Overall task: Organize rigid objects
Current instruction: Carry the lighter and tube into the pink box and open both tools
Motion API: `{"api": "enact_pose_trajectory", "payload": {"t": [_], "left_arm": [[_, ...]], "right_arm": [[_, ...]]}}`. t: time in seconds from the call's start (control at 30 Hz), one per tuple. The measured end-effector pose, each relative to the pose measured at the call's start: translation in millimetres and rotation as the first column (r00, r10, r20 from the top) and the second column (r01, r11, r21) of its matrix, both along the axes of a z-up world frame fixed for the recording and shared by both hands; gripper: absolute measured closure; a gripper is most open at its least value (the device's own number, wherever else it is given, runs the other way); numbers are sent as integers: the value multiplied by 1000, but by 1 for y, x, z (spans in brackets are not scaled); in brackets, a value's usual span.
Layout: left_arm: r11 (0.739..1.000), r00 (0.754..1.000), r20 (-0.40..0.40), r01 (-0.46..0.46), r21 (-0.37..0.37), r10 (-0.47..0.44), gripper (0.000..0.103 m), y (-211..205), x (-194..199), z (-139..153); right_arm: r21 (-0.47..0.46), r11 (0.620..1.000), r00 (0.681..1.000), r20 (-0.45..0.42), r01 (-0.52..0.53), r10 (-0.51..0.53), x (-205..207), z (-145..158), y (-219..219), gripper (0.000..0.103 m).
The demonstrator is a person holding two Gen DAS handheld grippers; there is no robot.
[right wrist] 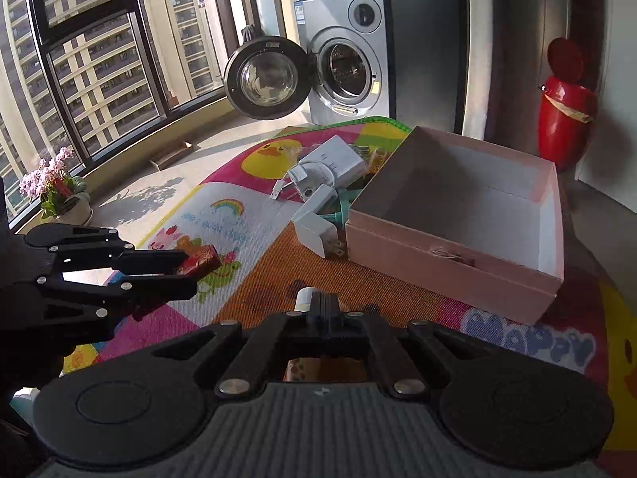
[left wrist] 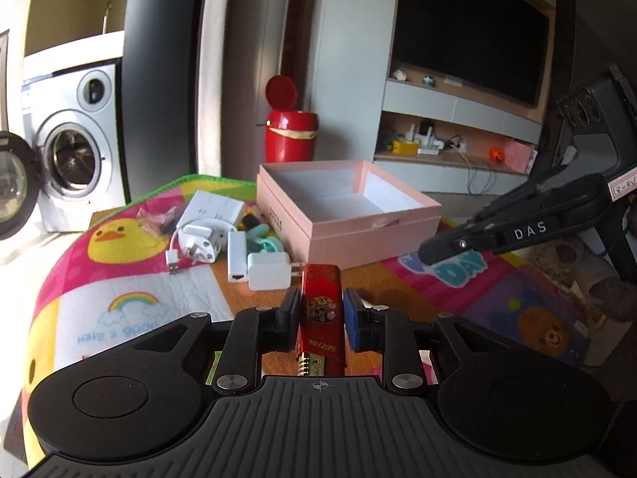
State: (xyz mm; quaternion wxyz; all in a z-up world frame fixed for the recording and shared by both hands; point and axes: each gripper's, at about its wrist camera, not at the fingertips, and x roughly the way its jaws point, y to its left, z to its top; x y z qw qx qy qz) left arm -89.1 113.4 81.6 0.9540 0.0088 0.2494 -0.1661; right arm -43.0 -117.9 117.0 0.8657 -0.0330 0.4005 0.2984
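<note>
My left gripper (left wrist: 321,310) is shut on a red patterned box (left wrist: 321,310) and holds it above the colourful play mat; it also shows in the right wrist view (right wrist: 191,275) with the red box (right wrist: 199,263) between its fingers. My right gripper (right wrist: 324,306) is shut, with a small white thing (right wrist: 304,298) showing at its left finger; whether it is gripped I cannot tell. It shows in the left wrist view (left wrist: 434,249) right of the box. An open, empty pink box (left wrist: 346,215) (right wrist: 458,215) stands on the mat.
White chargers, adapters and a cable (left wrist: 223,239) (right wrist: 326,183) lie in a pile left of the pink box. A washing machine (right wrist: 346,55) with its door open and a red bin (left wrist: 290,131) stand beyond the mat (left wrist: 119,302). A flower pot (right wrist: 59,195) stands by the window.
</note>
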Motion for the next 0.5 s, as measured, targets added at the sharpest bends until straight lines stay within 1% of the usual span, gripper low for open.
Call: {"api": "enact_pose_trajectory", "payload": {"t": [0.07, 0.1, 0.17, 0.23, 0.3, 0.37, 0.43, 0.47, 0.5], "left_arm": [[1000, 999, 51, -13, 9, 13, 76, -14, 13, 18], [1000, 998, 66, -20, 13, 19, 76, -21, 19, 24], [999, 997, 64, -41, 25, 40, 76, -32, 30, 29], [998, 998, 35, -48, 34, 47, 76, -38, 33, 26], [998, 999, -9, -44, 55, 45, 76, -42, 31, 17], [996, 998, -51, -40, 74, 43, 76, -42, 27, 5], [996, 993, -110, -25, 85, 34, 76, -41, 15, -9], [996, 991, -132, -18, 91, 30, 76, -41, 13, -15], [995, 987, -157, -15, 96, 30, 76, -42, 8, -23]], "right_arm": [[0, 999, 999, 11, 41, -41, -11, -4, -24, 103], [-5, 999, 998, 23, 52, -52, -16, -7, -33, 101], [1, 999, 998, 37, 53, -53, -23, -16, -43, 95], [9, 999, 999, 41, 34, -34, -24, -25, -41, 67], [-8, 1000, 998, 63, 18, -17, -19, -36, -29, 57], [-43, 999, 998, 63, 10, -7, -9, -50, -16, 57], [-74, 997, 998, 55, -1, 5, 1, -62, -1, 56], [-96, 995, 997, 77, 7, 1, 4, -66, 6, 56], [-142, 989, 990, 141, 31, -11, 4, -69, 16, 55]]}}
